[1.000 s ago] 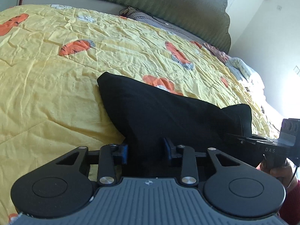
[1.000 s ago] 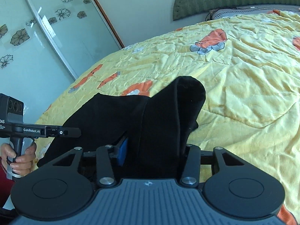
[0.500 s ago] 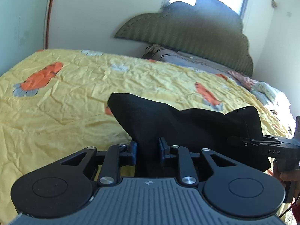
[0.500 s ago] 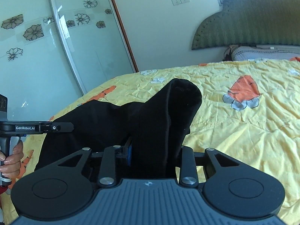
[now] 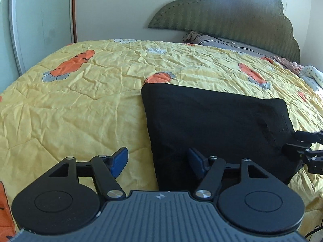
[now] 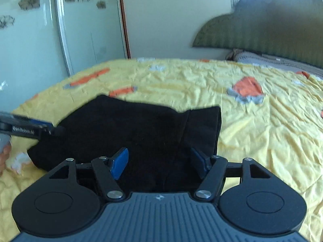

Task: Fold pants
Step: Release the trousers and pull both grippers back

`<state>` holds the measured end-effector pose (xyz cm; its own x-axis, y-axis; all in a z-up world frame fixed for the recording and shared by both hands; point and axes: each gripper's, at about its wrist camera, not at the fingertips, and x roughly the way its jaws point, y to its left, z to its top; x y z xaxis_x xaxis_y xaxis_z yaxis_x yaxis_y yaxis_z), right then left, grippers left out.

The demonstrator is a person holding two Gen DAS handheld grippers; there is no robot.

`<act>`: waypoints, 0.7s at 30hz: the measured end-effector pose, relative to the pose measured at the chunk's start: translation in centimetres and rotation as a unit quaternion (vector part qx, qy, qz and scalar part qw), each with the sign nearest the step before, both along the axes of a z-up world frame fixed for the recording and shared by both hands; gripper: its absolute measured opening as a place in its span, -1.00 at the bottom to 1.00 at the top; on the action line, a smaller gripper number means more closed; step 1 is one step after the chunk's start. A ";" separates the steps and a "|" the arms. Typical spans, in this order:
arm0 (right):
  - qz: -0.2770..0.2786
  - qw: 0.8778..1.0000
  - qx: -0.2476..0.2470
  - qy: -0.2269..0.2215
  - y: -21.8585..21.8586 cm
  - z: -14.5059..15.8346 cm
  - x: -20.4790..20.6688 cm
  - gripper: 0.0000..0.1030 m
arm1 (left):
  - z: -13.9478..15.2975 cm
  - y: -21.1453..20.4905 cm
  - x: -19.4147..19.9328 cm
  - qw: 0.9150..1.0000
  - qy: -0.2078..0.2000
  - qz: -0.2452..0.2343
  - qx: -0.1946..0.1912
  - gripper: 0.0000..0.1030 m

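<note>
Left wrist view: both grippers' jaws have just been opening, clear of the black pants [image 5: 214, 125] on the yellow quilt [image 5: 76, 109].

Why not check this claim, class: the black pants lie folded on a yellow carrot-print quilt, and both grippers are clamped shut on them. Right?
Not quite. The black pants do lie folded on the yellow carrot-print quilt, but the left gripper and right gripper have just opened their jaws; both wrist views show the pads apart, gripping nothing.

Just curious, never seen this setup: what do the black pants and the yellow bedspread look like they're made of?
Black pants: soft matte woven fabric, probably cotton; it lies limp without shine. Yellow bedspread: thin quilted cloth, likely cotton; crinkled, with stitched lines.
</note>
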<state>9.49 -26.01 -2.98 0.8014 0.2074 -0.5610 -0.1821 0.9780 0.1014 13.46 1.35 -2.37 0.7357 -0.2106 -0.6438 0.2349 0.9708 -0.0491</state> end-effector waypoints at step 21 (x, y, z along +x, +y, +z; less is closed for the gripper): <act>-0.077 0.997 -0.009 0.022 5.4 -1.0 -7.6 0.92 | -2.8 -2.0 -9.6 0.998 -0.037 -0.009 0.053 0.94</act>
<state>1.87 -20.59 -4.02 0.7978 0.0735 -0.5984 -0.0250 0.9957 0.0889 3.89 -0.68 -5.20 0.7794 -0.1570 -0.6066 0.2510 0.9653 0.0727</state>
